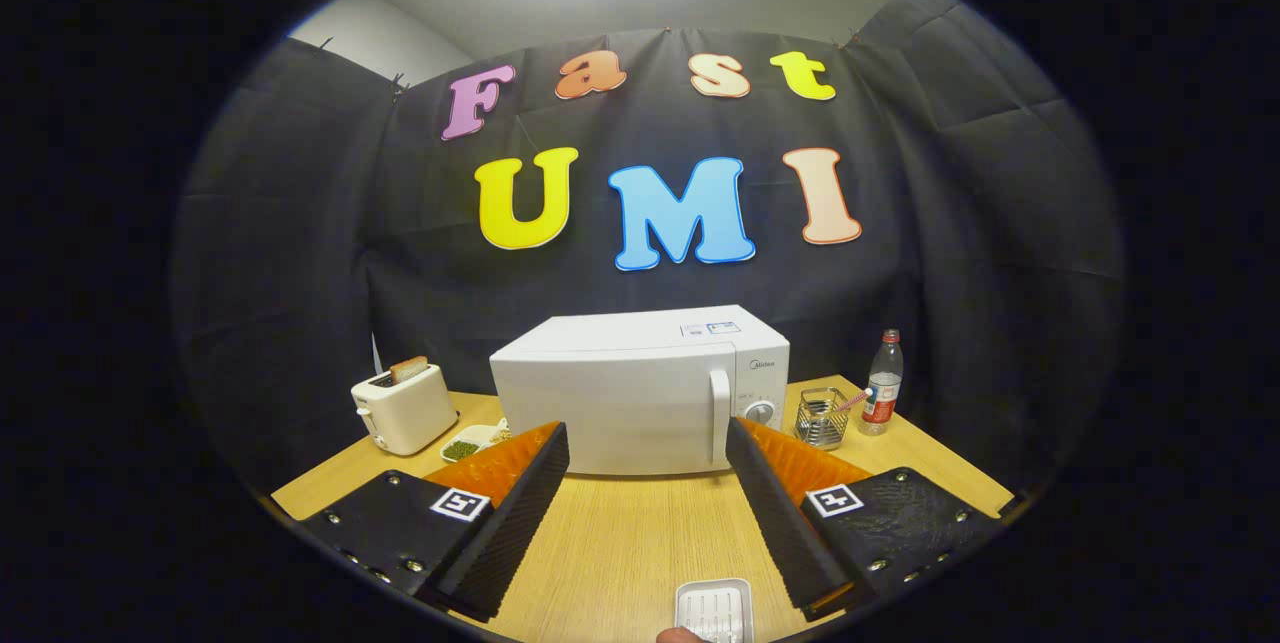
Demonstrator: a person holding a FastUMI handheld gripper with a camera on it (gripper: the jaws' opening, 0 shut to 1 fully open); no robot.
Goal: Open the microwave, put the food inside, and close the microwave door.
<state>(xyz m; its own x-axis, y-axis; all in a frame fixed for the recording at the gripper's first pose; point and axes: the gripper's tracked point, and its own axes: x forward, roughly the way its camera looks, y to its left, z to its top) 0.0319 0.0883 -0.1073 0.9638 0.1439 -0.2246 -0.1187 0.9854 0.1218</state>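
— Pale wood-grain table point(640, 533); what's on it?
— Boxy toaster point(404, 407) with bread, small dish point(468, 443), smooth white microwave point(640, 388) with its door shut, wire basket point(822, 417), plastic bottle point(882, 383).
— Gripper point(648, 448)?
— Fingers spread apart, empty, microwave just beyond; ribbed white tray point(714, 610) between them.

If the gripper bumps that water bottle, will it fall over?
Probably. The water bottle is tall and narrow and stands upright beside the wire basket, so it likely tips easily. Being round, it may then roll. The open gripper is well short of it.

1 microwave point(640, 393), 1 toaster point(405, 406), 1 bottle point(883, 383).
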